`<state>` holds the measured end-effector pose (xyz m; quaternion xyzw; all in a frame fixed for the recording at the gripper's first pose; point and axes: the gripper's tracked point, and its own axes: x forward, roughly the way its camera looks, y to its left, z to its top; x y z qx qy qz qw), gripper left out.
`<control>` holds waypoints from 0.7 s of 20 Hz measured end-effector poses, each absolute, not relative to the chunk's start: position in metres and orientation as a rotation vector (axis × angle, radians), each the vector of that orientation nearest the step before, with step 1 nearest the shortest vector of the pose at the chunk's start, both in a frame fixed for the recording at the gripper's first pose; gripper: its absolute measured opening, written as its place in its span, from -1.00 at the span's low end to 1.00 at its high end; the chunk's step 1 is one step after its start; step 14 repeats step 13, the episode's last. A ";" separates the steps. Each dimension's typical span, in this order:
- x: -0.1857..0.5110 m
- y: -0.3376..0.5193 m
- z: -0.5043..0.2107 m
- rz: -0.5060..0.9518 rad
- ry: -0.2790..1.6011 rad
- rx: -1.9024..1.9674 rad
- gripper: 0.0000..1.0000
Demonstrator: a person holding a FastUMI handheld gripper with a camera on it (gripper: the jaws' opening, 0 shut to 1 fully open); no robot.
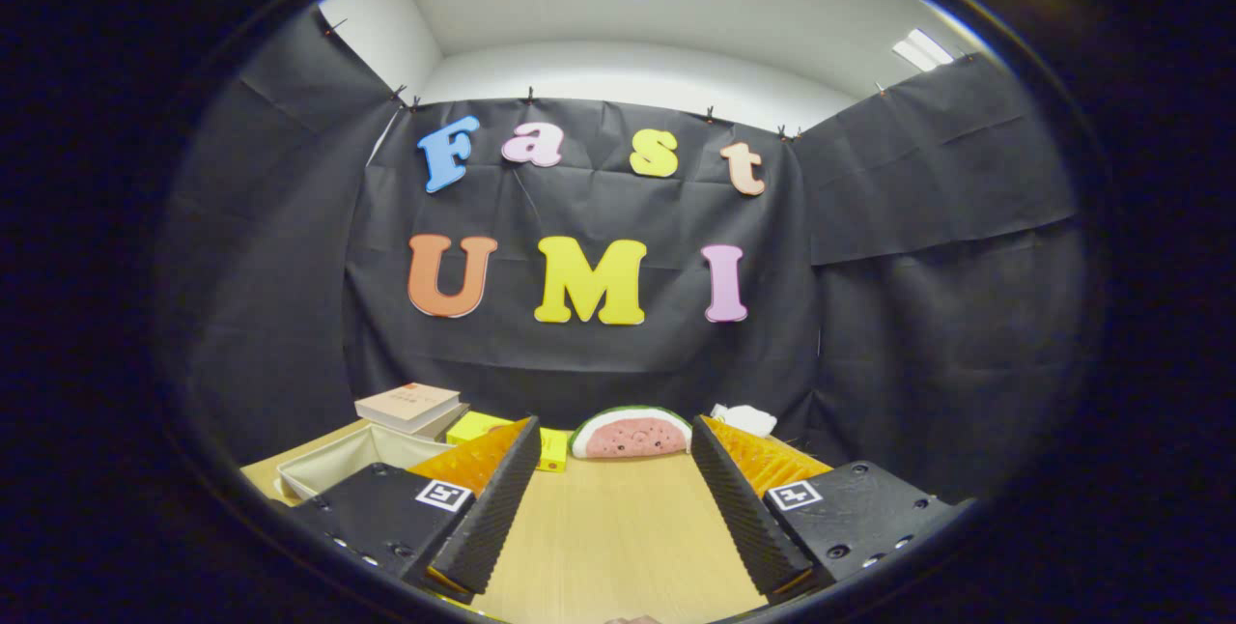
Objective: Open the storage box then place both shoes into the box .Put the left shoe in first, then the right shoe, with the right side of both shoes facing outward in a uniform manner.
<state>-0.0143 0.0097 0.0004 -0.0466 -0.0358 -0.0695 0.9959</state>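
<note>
Two fingers reach forward over the desk (618, 527) in the gripper view, spread wide apart, with bare light wood between them — the gripper (615, 445) has hold of nothing, and nothing touches either finger. Each finger carries a small square marker on its base.

Just beyond the fingertips, at the far edge of the desk and against the black cloth wall, lies a watermelon-slice cushion (632, 433), flat side down, its green rind arching over a pink face. It sits between the lines of the two fingers but well ahead of them. Beside it, toward the left finger, a yellow box (553, 448) shows partly behind that finger's tip. Farther left, a stack of books (410, 407) rests near the wall, the top one tilted slightly off the one below.

Left of the left finger, near the desk's front corner, stands the storage box (333, 469) — a pale fabric-walled box whose open top and light inner walls face upward; its near part is hidden behind the finger's base. Beyond the right finger, something white and crumpled (745, 418) lies by the wall; what it is cannot be told.
</note>
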 end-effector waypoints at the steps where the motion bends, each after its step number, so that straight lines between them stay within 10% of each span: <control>1: -0.014 0.008 -0.005 -0.135 -0.056 -0.094 0.90; 14: -0.017 -0.008 -0.022 -0.122 0.000 -0.037 0.90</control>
